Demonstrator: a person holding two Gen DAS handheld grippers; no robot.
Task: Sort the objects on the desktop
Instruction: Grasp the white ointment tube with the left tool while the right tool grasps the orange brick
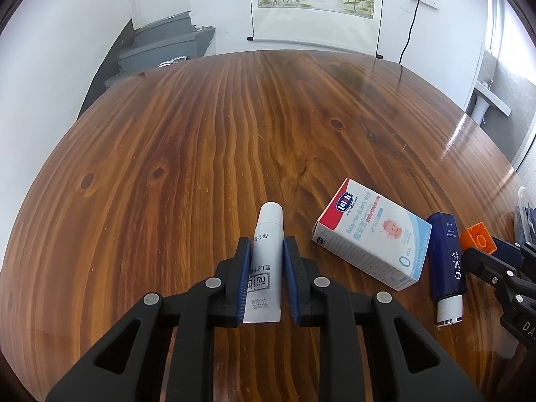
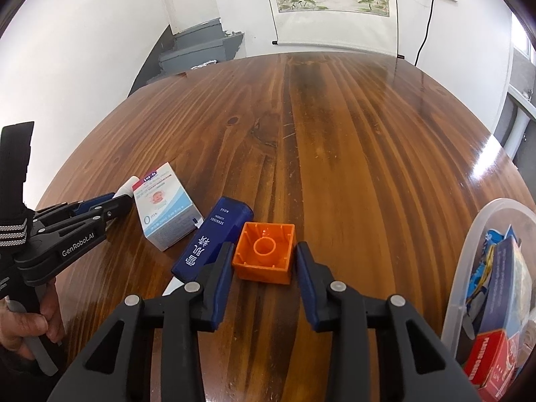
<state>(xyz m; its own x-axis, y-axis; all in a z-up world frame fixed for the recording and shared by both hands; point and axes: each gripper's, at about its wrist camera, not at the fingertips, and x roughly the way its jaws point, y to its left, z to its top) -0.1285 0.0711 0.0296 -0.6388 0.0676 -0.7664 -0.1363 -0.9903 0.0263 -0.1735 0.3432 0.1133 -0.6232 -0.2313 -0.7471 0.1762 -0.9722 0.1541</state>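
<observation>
A white tube (image 1: 269,214) lies lengthwise on the wooden table (image 1: 201,134), and my left gripper (image 1: 267,241) is shut on its middle, both blue pads against its sides. An orange toy block (image 2: 264,251), hollow side facing the camera, sits between the pads of my right gripper (image 2: 264,246), which is shut on it. A dark blue lotion bottle (image 2: 214,238) with a white cap lies just left of the block. A white and blue baby wash box (image 2: 164,207) lies between the bottle and the tube.
A clear plastic container (image 2: 469,251) with several packets and a red box stands at the right edge of the table. A hand (image 2: 23,328) holds the left gripper's handle at the far left. The far half of the table shows bare wood.
</observation>
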